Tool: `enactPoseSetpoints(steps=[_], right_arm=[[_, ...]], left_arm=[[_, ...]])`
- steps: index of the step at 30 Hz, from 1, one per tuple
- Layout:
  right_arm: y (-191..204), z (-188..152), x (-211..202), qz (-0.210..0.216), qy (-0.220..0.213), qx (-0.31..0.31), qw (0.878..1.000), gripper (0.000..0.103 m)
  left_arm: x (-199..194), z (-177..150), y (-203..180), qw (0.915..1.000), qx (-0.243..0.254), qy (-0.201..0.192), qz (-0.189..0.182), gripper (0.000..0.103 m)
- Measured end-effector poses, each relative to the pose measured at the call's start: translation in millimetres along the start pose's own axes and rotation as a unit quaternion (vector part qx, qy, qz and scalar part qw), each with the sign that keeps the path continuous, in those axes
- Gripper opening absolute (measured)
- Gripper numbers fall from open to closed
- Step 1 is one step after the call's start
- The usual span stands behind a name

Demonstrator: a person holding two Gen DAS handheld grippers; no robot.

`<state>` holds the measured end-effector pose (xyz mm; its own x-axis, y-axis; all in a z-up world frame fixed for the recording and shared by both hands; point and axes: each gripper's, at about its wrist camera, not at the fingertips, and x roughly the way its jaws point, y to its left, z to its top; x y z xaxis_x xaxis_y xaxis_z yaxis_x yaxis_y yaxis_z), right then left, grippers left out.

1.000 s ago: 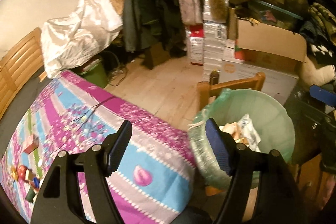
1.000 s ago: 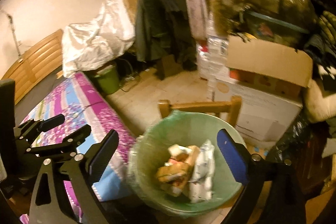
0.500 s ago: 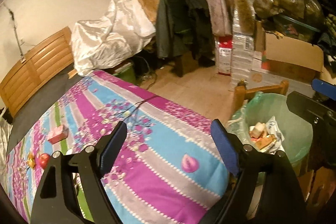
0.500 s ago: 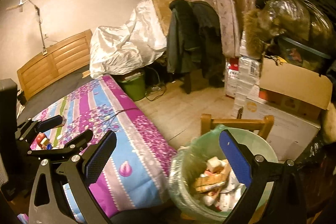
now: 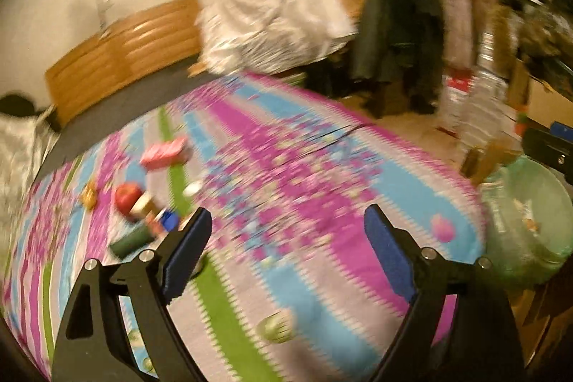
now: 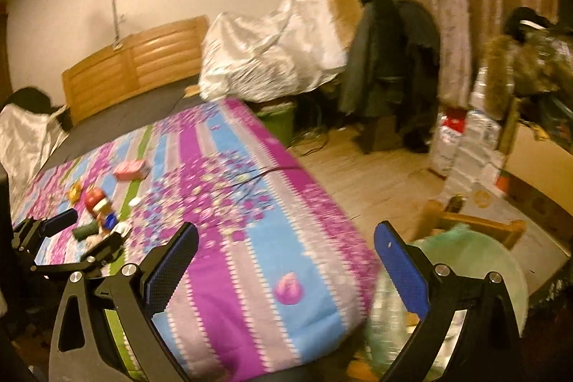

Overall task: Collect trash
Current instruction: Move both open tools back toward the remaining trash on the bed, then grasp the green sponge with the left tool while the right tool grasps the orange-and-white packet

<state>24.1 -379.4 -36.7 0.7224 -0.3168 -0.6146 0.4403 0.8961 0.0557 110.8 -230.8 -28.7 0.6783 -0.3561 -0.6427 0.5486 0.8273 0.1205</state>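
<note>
Two empty grippers: left gripper (image 5: 286, 246), right gripper (image 6: 286, 264).

L gripper (image 5: 286, 246) & R gripper (image 6: 286, 260): fingers wide apart, nothing held.

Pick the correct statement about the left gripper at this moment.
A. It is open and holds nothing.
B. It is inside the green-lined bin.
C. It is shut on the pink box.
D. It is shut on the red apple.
A: the left gripper stands wide open over the striped bedspread, nothing between its fingers; the pink box and red apple lie apart.
</note>
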Motion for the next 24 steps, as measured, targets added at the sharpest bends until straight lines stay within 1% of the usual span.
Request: enactPoseSetpoints(steps=[5,7,9,11,13,15,17,20,21,24], right_arm=[[72.1,-1.5,42.1,0.054,0.034,-0.051,0.997,0.098],[102.5,-5.4,58.9,0.075,0.049,-0.074,0.993,0.098],[132.0,-10.8,74.0,0.099,0.063,-0.095,0.988,0.098],[166.9,-19.5,91.5,0.131,0.082,-0.115,0.981,0.098],[194.5,-30.0,108.5,0.161,0.101,-0.126,0.974,0.098],[217.5,-38.4,125.6,0.188,0.122,-0.128,0.966,0.098],[240.6,-45.9,145.4,0.217,0.145,-0.122,0.958,0.098],[264.9,-48.5,173.6,0.248,0.164,-0.09,0.95,0.098],[267.8,-48.6,181.4,0.255,0.171,-0.075,0.949,0.098],[275.5,-46.7,208.5,0.264,0.194,-0.027,0.944,0.096]], left_arm=[[14.6,-30.9,78.7,0.9967,-0.066,0.031,0.035,0.083],[20.1,-49.1,117.5,0.9932,-0.098,0.043,0.046,0.083],[24.7,-63.0,148.1,0.9899,-0.118,0.05,0.059,0.083],[29.6,-74.8,176.7,0.9865,-0.138,0.058,0.066,0.083],[34.7,-86.3,208.2,0.9847,-0.146,0.06,0.076,0.083],[42.0,-90.1,227.2,0.9869,-0.128,0.056,0.08,0.083],[52.9,-89.5,244.4,0.9897,-0.108,0.055,0.076,0.083],[74.4,-81.9,266.4,0.993,-0.093,0.055,0.048,0.083],[83.0,-78.8,273.4,0.9938,-0.091,0.055,0.033,0.083],[103.8,-70.6,285.4,0.9946,-0.086,0.059,0.004,0.083]])
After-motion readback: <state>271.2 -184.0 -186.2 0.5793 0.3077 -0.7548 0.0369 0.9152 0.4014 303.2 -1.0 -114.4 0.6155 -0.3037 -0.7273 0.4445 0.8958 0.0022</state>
